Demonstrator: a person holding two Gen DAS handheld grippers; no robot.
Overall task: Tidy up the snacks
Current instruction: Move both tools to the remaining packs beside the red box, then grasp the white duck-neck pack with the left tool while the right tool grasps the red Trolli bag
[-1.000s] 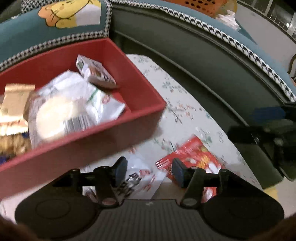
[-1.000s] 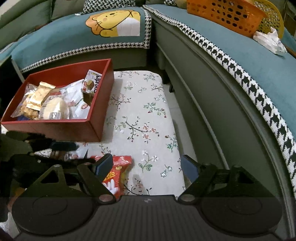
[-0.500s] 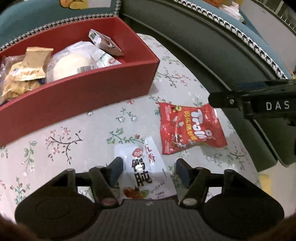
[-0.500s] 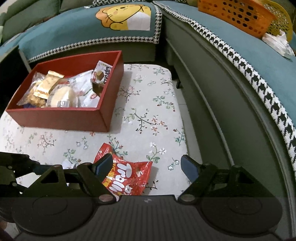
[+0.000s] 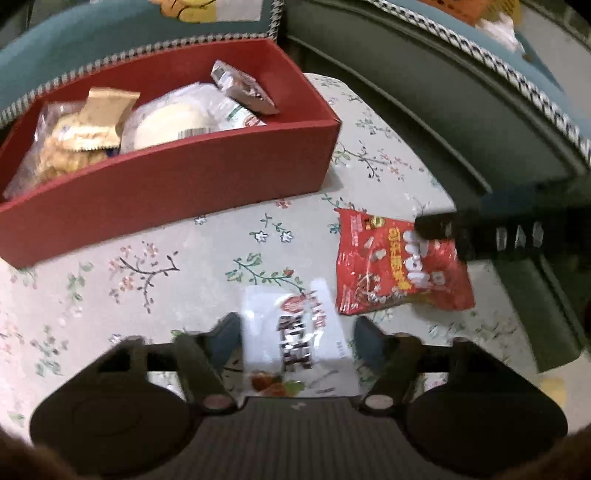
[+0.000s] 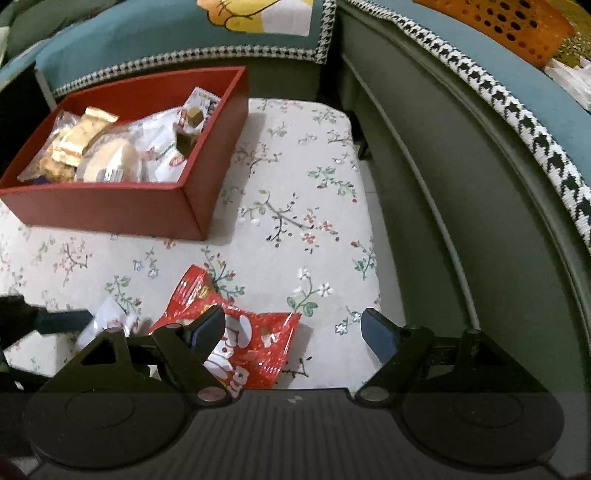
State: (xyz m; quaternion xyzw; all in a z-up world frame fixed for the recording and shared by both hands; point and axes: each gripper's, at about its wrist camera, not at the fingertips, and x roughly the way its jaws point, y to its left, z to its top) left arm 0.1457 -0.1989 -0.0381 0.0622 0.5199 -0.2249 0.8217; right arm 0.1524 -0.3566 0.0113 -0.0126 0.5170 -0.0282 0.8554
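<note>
A white snack packet [image 5: 295, 317] with dark lettering lies flat on the flowered tablecloth, between the fingers of my left gripper [image 5: 297, 338]. Its jaws are closing, with a pad close to each side edge, and the packet looks undeformed. A red snack packet [image 5: 388, 266] lies just right of it. My right gripper [image 6: 291, 332] hangs open above the red packet [image 6: 255, 343], its left finger over the packet's near end. One of its fingers [image 5: 480, 232] crosses the left wrist view. The red box [image 5: 184, 177] behind holds several wrapped snacks.
The table [image 6: 295, 184] stands in a sofa corner; the teal cushion with a lion print [image 6: 258, 14] is behind the box [image 6: 110, 206]. The green sofa front [image 6: 461, 184] runs along the right. An orange basket [image 6: 498, 22] sits on the sofa.
The left gripper drew back from the box's front down to the white packet, opened around it, then narrowed. The right gripper shifted slightly, bringing more of the red packet under it.
</note>
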